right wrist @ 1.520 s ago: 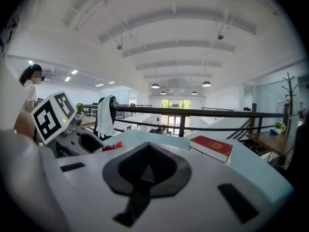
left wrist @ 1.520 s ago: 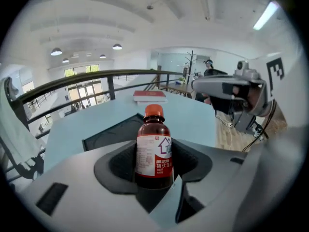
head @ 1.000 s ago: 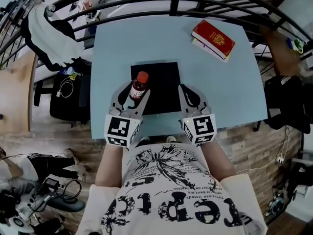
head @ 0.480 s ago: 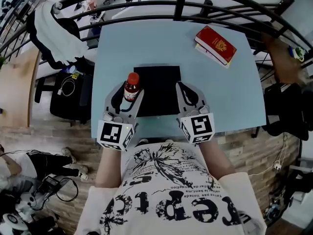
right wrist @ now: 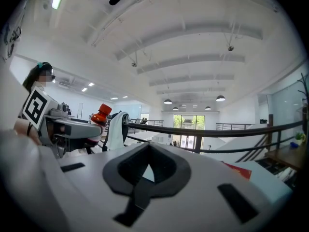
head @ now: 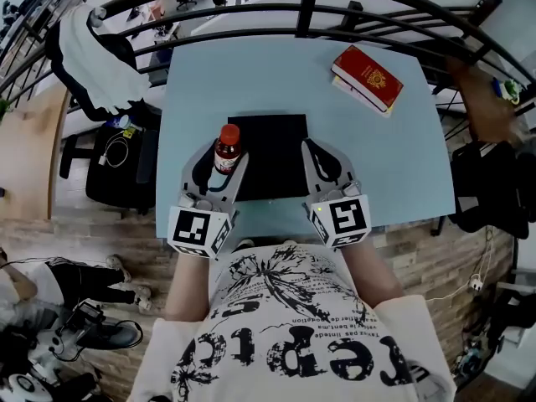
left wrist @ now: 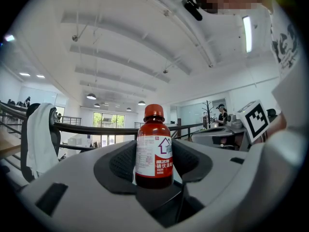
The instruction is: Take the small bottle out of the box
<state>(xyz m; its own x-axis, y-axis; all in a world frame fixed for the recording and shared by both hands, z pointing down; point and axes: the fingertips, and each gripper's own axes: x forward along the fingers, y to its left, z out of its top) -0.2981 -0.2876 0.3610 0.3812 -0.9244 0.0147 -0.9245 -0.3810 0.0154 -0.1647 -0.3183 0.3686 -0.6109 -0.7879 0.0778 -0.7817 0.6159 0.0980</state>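
Label on small bottle (left wrist: pixel 154 151): house-shaped logo, Chinese print, too small to read. shirt (head: pixel 293 342): black lettering, upside down, illegible. red book (head: pixel 367 75): gold emblem only.

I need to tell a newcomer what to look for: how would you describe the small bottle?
On the light blue table, a black box lies by the near edge. At its left side the left gripper clamps the small bottle upright. It is dark red-brown with an orange-red cap and white label, unlike the red book at the far right corner.
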